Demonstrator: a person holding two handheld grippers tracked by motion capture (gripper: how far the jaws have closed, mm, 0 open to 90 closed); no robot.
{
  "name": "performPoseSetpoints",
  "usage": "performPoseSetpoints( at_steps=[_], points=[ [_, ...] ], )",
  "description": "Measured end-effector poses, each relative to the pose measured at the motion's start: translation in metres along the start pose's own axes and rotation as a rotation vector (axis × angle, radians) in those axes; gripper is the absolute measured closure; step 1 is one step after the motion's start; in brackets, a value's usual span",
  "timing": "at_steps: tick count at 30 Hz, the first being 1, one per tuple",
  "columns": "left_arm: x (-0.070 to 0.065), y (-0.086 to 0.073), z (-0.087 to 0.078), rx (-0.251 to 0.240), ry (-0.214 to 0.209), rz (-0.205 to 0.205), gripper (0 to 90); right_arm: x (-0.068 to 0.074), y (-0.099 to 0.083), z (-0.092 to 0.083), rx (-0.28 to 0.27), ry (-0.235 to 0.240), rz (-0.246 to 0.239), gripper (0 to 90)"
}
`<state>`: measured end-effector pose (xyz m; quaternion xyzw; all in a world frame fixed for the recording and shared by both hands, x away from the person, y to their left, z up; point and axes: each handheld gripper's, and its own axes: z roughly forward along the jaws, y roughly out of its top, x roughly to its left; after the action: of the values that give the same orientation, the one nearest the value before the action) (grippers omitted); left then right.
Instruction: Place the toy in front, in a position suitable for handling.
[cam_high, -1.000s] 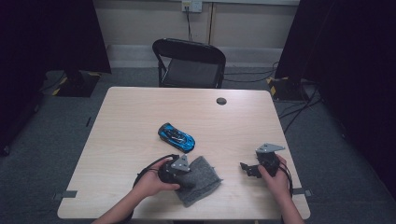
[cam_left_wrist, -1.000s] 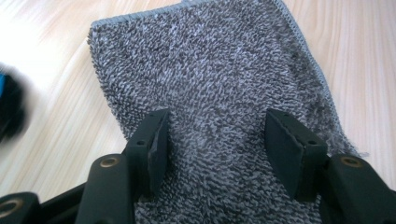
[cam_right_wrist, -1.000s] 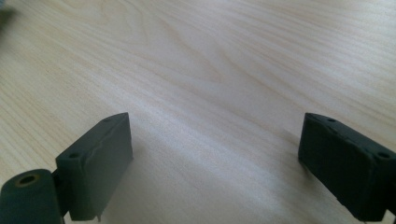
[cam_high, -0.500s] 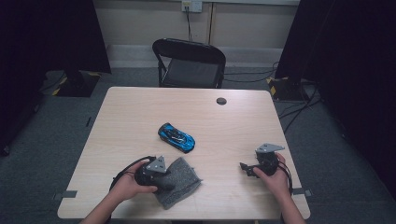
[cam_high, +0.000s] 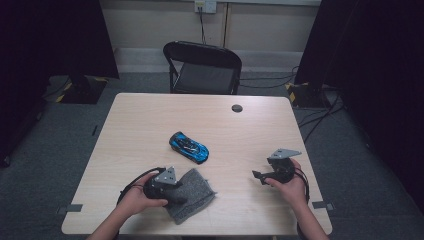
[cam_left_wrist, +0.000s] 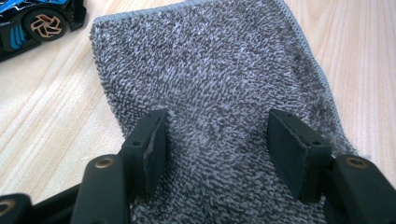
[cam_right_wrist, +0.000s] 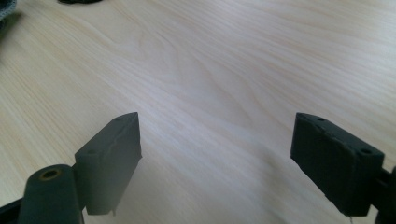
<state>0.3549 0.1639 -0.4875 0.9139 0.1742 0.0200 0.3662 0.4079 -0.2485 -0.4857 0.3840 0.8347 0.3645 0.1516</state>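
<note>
One grey cloth (cam_high: 192, 200) lies flat on the desk (cam_high: 150, 125), close to the near edge and left of the middle; its weave is a thick, looped terry, mottled dark and pale grey, with a stitched hem running round the edges; in the left gripper view the cloth (cam_left_wrist: 210, 84) spreads out as a rough rectangle with one corner towards the toy car (cam_left_wrist: 32, 23); the car sits just beyond the cloth's far corner, apart from it. The left gripper (cam_high: 176, 196) rests over the cloth's near left part, held in the person's left hand (cam_high: 135, 197); its jaws stand parted with the cloth beneath and between them, the pads not pressing on any fold, and they have just been widening a little. One toy car (cam_high: 188, 147), blue and black with bronze wheels, sits beyond the cloth towards the desk's middle; one small dark round disc (cam_high: 237, 108) lies farther off near the far edge; one black folding chair (cam_high: 202, 67) stands behind the desk. To the right of the cloth, well apart, the right gripper (cam_high: 259, 176) hovers over bare wood in the right hand (cam_high: 290, 187); its jaws gape wide with nothing between them, though they have just narrowed slightly.
</note>
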Motion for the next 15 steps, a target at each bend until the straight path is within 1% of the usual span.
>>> performPoseSetpoints(
  at_steps=[1,3,6,7,8,10,12,15],
  points=[
    [0.0,0.0,0.0,0.002,0.001,0.002,38.8,0.002,0.004,0.002,0.01,0.003,-0.003,15.8],
    [0.0,-0.001,0.0,0.0,0.004,0.002,38.6,0.005,0.012,0.008,-0.008,0.03,-0.002,15.8],
    [-0.002,-0.001,0.001,-0.009,0.011,-0.001,38.3,0.011,0.025,0.02,-0.013,0.049,-0.017,15.8],
    [-0.001,-0.001,0.001,-0.008,0.011,0.002,38.1,0.013,0.028,0.022,-0.023,0.058,-0.012,15.8],
    [-0.001,-0.001,0.001,-0.008,0.011,0.003,38.1,0.015,0.033,0.027,-0.03,0.079,-0.001,15.7],
    [-0.002,-0.002,0.0,-0.011,0.011,0.001,38.1,0.018,0.04,0.032,-0.037,0.094,0.006,15.8],
    [-0.002,-0.002,0.0,-0.008,0.013,0.002,38.0,0.024,0.049,0.04,-0.022,0.098,-0.027,15.8],
    [-0.002,-0.002,0.001,-0.018,0.015,-0.002,38.0,0.03,0.059,0.05,-0.014,0.115,-0.046,15.6]
  ],
)
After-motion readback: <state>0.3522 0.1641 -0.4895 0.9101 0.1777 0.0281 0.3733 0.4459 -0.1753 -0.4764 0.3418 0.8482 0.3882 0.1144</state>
